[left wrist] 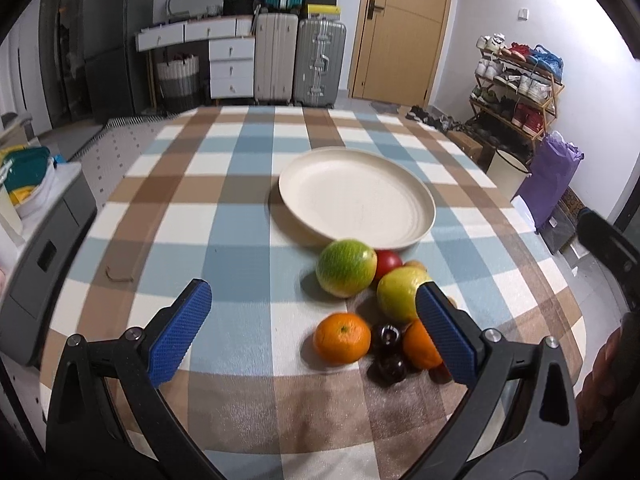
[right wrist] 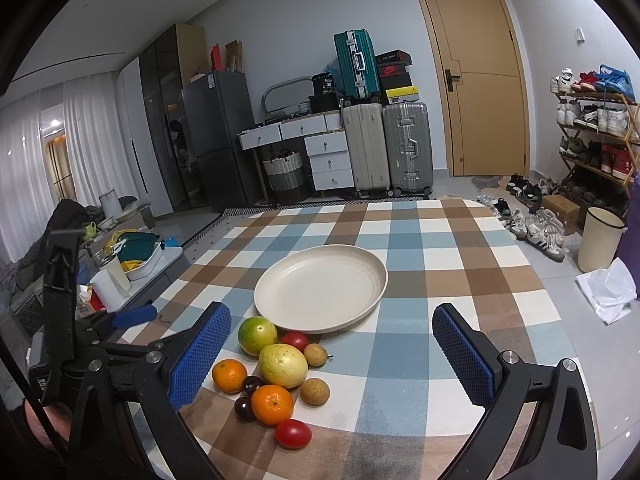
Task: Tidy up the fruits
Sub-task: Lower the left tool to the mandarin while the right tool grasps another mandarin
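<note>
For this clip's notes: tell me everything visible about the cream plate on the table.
The plate is round, cream to off-white, with a matte surface that looks like plastic or wheat-straw composite, though the material cannot be confirmed. It has a broad flat base with faint concentric rings and a low raised rim. It sits flat and upright on the checked tablecloth, with nothing in it. The fruit pile lies just in front of its near edge; the green-orange fruit is close to the rim, but contact is unclear. Neither gripper touches it.
</note>
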The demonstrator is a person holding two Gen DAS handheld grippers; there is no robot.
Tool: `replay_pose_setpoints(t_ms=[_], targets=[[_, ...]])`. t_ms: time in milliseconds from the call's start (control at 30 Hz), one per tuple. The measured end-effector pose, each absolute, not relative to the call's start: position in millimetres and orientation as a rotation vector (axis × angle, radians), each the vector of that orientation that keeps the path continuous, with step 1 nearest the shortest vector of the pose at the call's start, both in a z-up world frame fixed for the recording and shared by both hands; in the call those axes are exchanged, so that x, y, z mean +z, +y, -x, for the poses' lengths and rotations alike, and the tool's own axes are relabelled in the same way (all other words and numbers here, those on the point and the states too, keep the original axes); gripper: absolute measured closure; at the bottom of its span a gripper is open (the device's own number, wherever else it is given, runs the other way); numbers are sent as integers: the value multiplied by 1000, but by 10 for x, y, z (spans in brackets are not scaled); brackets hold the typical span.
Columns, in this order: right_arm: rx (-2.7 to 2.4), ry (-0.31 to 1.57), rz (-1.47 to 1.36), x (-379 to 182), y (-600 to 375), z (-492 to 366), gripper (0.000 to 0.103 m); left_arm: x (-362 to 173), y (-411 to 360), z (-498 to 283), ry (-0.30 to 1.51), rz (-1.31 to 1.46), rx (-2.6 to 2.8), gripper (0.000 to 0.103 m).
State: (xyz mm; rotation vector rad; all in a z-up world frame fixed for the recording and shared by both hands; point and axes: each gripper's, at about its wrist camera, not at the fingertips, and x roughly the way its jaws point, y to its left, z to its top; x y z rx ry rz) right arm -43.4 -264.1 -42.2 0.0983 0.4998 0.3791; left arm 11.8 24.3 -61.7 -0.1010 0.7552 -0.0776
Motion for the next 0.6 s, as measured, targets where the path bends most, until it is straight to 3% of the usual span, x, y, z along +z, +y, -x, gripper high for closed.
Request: replay_pose_setpoints(t_ms=[300,600], targets=[[385,516,-109,-498,-2671,390,0,-926,324,-243,857,164,-114,2],[404,527,-105,-575,-2633,346,0,-1123,378,-399,916,259,-202,19]])
